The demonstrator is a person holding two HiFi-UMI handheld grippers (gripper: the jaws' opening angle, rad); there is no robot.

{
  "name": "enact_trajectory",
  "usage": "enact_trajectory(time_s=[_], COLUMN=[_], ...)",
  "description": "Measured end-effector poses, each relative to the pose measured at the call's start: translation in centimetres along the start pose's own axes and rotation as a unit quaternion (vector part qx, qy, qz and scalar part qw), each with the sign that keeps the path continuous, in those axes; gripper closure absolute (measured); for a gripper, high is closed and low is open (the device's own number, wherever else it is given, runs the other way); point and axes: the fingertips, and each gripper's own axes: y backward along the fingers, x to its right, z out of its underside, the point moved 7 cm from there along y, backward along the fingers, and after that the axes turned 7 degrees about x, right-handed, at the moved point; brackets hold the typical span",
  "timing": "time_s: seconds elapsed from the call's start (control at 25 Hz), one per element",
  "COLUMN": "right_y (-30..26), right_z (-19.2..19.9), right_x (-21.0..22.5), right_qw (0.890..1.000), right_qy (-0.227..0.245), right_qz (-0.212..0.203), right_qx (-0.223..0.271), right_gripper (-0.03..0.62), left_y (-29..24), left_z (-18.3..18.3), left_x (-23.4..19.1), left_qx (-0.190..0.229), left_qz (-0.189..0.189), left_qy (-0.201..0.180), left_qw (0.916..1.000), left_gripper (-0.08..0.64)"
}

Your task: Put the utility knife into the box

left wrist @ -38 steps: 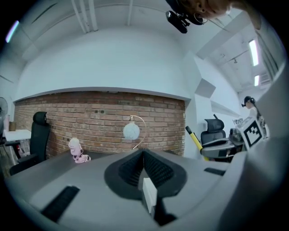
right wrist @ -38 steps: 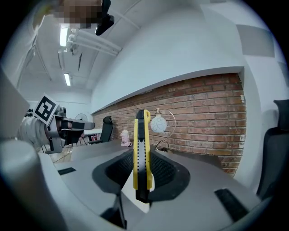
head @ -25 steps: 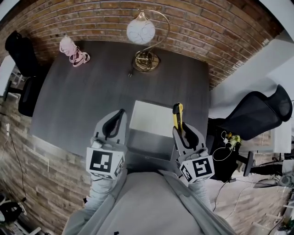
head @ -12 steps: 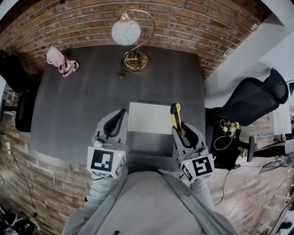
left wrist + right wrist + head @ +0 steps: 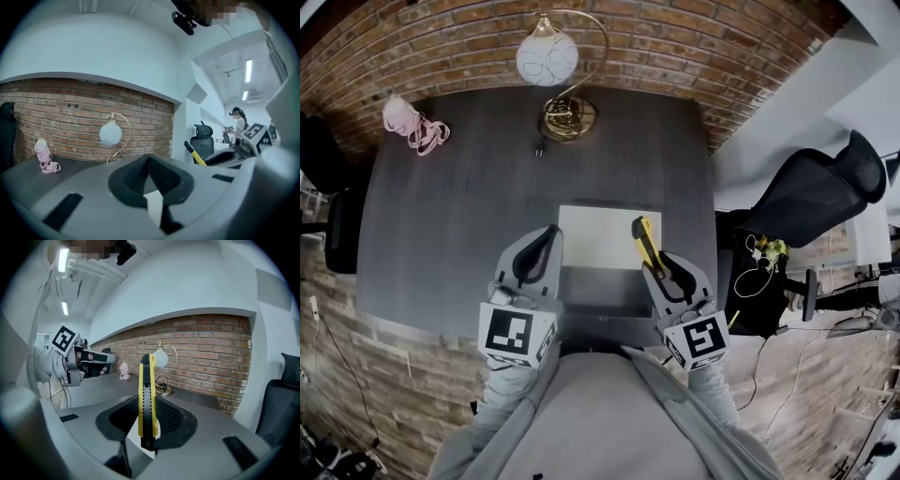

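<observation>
The utility knife (image 5: 642,243), yellow and black, stands up between the jaws of my right gripper (image 5: 660,272), which is shut on its lower end. Its tip leans left over the right part of the open box (image 5: 598,292), whose white lid panel (image 5: 598,234) lies on the far side. In the right gripper view the knife (image 5: 146,397) rises upright out of the right gripper (image 5: 147,417). My left gripper (image 5: 538,251) hovers at the box's left edge, shut and holding nothing. In the left gripper view, the tips of the left gripper (image 5: 149,160) meet.
The dark grey table (image 5: 469,187) carries a brass lamp with a white globe (image 5: 548,58) at the back and a pink bundle (image 5: 405,124) at the back left. A black office chair (image 5: 816,202) stands to the right. Brick walls surround the table.
My right gripper has carried the knife a little to the left, so that its tip now leans over the box. The left gripper has stayed where it was.
</observation>
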Motion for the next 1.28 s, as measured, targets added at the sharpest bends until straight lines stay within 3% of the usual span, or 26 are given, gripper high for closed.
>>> enact_trajectory(time_s=[0.36,0.8,1.28], right_y=[-1.5,-2.6,-4.5], right_z=[2.8,8.0,12.5], right_x=[-1.8,-4.1,-6.1], right_qw=[0.997,0.981,0.940], right_qy=[0.033,0.047,0.133], right_qz=[-0.049,-0.147,-0.249], right_qx=[-0.056,-0.117,-0.193], right_gripper=[0.466,0.466,0.466], left_y=[0.0,0.3,0.0], left_z=[1.4,3.0,3.6], left_x=[-0.2,0.1,0.0], left_qx=[-0.010,-0.024,-0.029], left_qz=[-0.001,-0.001,-0.005], left_qy=[0.011,0.018,0.017], left_qw=[0.9999,0.9996,0.9994], left_gripper=[0.538,0.538,0.538])
